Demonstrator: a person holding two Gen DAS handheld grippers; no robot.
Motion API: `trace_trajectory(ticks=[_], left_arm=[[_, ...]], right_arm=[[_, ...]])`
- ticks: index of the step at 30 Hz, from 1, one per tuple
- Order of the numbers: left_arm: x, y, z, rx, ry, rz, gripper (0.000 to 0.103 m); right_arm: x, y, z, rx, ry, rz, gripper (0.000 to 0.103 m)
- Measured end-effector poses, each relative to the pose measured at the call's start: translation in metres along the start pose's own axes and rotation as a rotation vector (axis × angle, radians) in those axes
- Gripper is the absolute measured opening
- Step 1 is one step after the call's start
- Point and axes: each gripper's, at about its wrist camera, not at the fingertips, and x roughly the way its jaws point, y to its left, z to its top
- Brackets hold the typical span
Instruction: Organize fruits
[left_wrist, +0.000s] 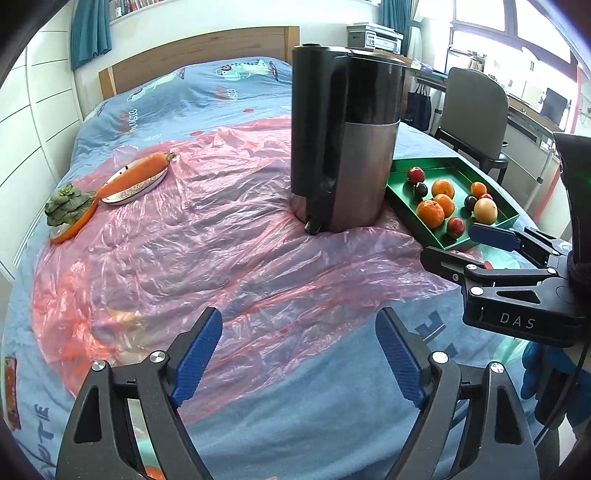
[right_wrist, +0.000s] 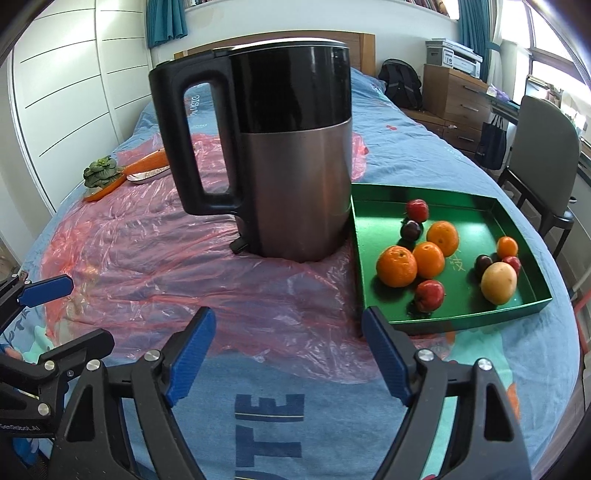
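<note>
1. Both left tongs (left_wrist: 299, 362) and right tongs (right_wrist: 288, 358) were spread wide, empty, above the bed (right_wrist: 269, 424).
2. Fruits (right_wrist: 428, 260) sat in green tray (right_wrist: 458, 319), beside kettle (right_wrist: 295, 166).
3. Oranges looked firm, round, rollable; pinch gently across the middle.

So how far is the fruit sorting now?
Done, it seems: the fruits, oranges and small red ones, lie in the green tray beside the kettle. In hand: nothing; the left gripper and right gripper are open and empty. Left: I see no loose fruit.
</note>
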Motion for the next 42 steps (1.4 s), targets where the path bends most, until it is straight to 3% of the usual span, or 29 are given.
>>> trace_trajectory(ticks=[17, 42], left_arm=[[-0.004, 0.056, -0.016, -0.115, 0.011, 0.125, 0.081], [-0.013, 0.076, -0.019, -0.162, 0.004, 0.118, 0.081]], right_arm=[[0.013, 0.041, 0.0, -0.052, 0.014, 0.026, 0.103], [0.01, 0.064, 0.0, -0.103, -0.016, -0.023, 0.103]])
